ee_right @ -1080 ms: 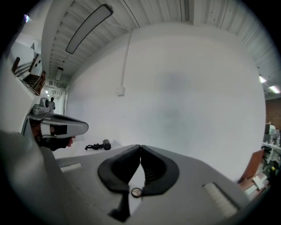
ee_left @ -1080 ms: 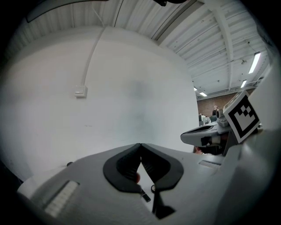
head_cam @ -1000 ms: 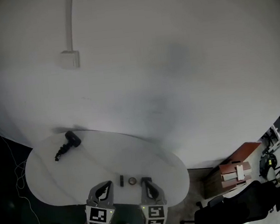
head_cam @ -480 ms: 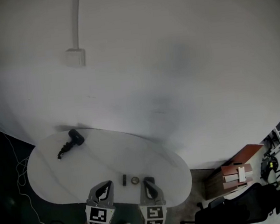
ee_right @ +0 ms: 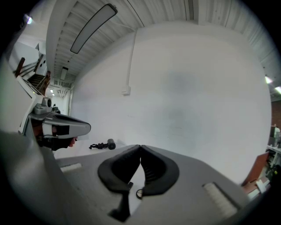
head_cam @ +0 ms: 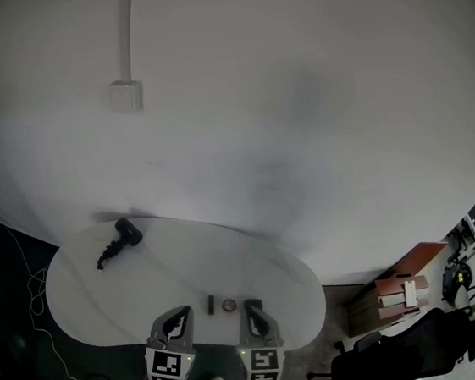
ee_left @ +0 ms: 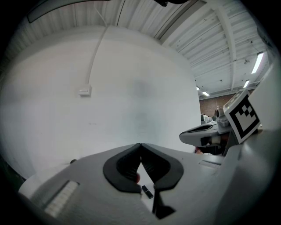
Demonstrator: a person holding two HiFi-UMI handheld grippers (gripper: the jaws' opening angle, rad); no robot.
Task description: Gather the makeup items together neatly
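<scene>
Barely anything has shifted in the last second: our left gripper (head_cam: 182, 313) and right gripper (head_cam: 249, 306) stay where they were, both with jaws pressed together on nothing. Between them lies a small round pot (head_cam: 229, 305). A black stick (head_cam: 210, 305) sits just left of the pot, and a dark long item (head_cam: 120, 242), perhaps a brush, lies well apart from it, far left. We judge the gathering barely begun; next, one gripper must spread and fetch that far item. No container shows.

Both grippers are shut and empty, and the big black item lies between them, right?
No: the head view shows the big black item at the table's far left end, away from both. The left gripper and right gripper are shut and empty.
</scene>
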